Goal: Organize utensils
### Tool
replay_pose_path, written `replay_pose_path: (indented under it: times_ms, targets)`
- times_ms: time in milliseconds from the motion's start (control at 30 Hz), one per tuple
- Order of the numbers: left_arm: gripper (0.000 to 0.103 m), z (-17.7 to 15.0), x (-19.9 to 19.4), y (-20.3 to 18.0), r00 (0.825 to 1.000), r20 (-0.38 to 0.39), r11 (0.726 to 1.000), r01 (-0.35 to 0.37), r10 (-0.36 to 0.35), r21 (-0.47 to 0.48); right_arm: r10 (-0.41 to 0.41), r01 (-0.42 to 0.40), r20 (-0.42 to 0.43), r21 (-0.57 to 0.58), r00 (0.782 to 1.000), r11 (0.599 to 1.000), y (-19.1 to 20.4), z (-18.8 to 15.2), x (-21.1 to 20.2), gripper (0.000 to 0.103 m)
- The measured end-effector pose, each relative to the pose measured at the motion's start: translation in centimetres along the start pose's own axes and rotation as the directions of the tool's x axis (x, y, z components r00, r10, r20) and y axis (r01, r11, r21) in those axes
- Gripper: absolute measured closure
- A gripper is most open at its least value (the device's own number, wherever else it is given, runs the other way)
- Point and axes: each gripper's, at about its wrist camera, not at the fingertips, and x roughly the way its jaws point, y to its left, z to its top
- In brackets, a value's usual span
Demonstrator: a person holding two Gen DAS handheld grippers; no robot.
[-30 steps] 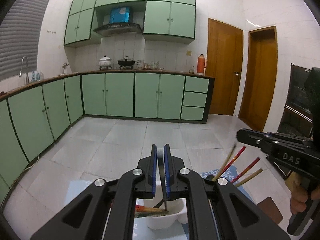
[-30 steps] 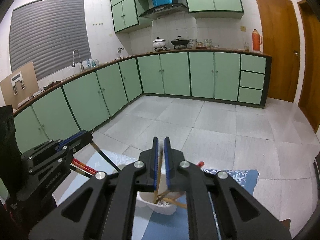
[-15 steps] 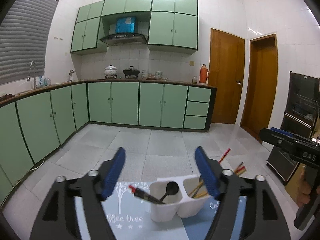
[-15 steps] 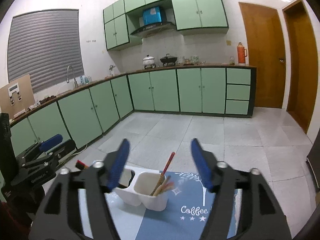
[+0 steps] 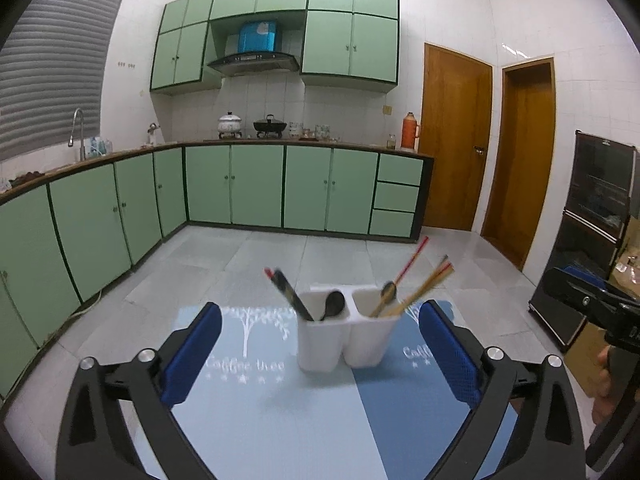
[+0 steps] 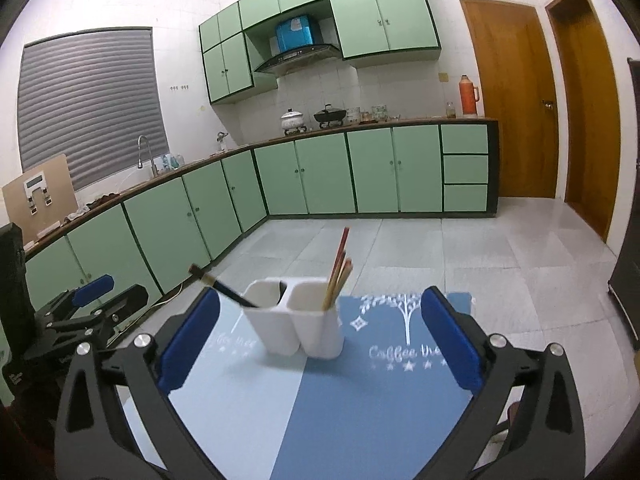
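Observation:
A white two-compartment utensil holder [image 5: 347,336] [image 6: 295,322] stands on the blue mat [image 5: 280,412] [image 6: 360,392]. In the left wrist view its left cup holds a dark spoon [image 5: 334,304] and dark chopsticks [image 5: 290,294]; its right cup holds red and wooden chopsticks [image 5: 420,280] and a spoon [image 5: 387,292]. In the right wrist view, chopsticks [image 6: 340,270] stand in the right cup and dark chopsticks [image 6: 224,288] lean out of the left cup. My left gripper [image 5: 318,354] is open and empty, short of the holder. My right gripper [image 6: 318,338] is open and empty, also short of it.
The mat lies on a table above a grey tiled floor. Green kitchen cabinets [image 5: 256,192] run along the far wall and left side. The right gripper shows at the right edge of the left wrist view [image 5: 592,308]; the left gripper shows at the left of the right wrist view [image 6: 84,312].
Both grippers opened, letting utensils go into the holder's cups, and have pulled back from the holder, which now shows whole in both views.

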Motion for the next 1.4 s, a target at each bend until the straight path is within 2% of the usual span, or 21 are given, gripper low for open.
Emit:
replay_pose_path:
  times_ms: [167, 500, 833, 1400]
  targets:
    - [0.006, -1.6, -2.0, -0.4, 1.0, -0.019, 1.0, 0.002, -0.002, 0.006, 0.028, -0.028, -0.037, -0.001, 0.999, 1.0, 0.8, -1.4, -1.8, 0.005]
    - [0.006, -3.0, -6.0, -0.9, 1.0, -0.022, 1.0, 0.004, -0.004, 0.002, 0.042, -0.043, -0.034, -0.026, 0.999, 0.999, 3.1, -2.8, -5.5, 0.005]
    - [0.006, -2.7, -9.2, -1.2, 1.0, 0.026, 1.0, -0.001, 0.001, 0.009, 0.05, -0.052, -0.025, -0.068, 0.998, 0.996, 4.6, -3.0, -7.5, 0.005]
    - [0.006, -3.1, -10.8, -2.0, 0.999, 0.036, 1.0, 0.0, 0.0, 0.019, 0.054, -0.055, -0.017, -0.086, 0.998, 0.995, 5.7, -3.0, -8.7, 0.005]
